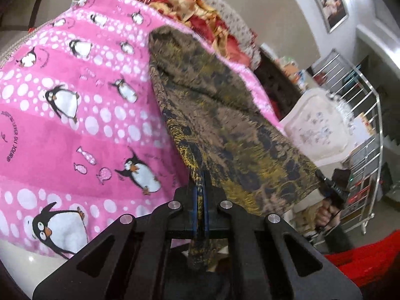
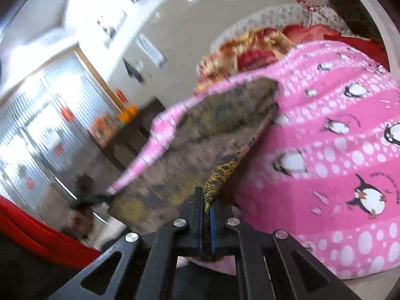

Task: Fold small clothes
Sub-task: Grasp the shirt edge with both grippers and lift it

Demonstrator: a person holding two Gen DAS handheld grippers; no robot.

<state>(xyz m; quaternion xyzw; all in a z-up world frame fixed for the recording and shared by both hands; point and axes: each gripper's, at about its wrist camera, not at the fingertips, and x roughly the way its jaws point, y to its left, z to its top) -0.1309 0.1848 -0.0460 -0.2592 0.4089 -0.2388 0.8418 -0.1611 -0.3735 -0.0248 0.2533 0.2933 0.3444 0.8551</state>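
Note:
A brown, olive and yellow patterned garment point(image 1: 225, 115) is stretched between both grippers, lifted above a pink penguin-print blanket point(image 1: 75, 105). My left gripper point(image 1: 201, 182) is shut on one corner of the garment. My right gripper point(image 2: 206, 205) is shut on another corner of the same garment point(image 2: 195, 145), with cloth pinched between the blue pads. The right gripper also shows in the left wrist view point(image 1: 331, 187), held in a hand at the garment's far edge. The blanket also shows in the right wrist view point(image 2: 337, 155). The right wrist view is motion-blurred.
A red and gold blanket point(image 1: 200, 12) lies bunched at the far end of the bed. A metal rack point(image 1: 362, 130) and a white cushion point(image 1: 317, 130) stand to the right. Red fabric point(image 1: 362, 262) lies near the bottom right. A dark cabinet point(image 2: 130, 135) stands by glass doors.

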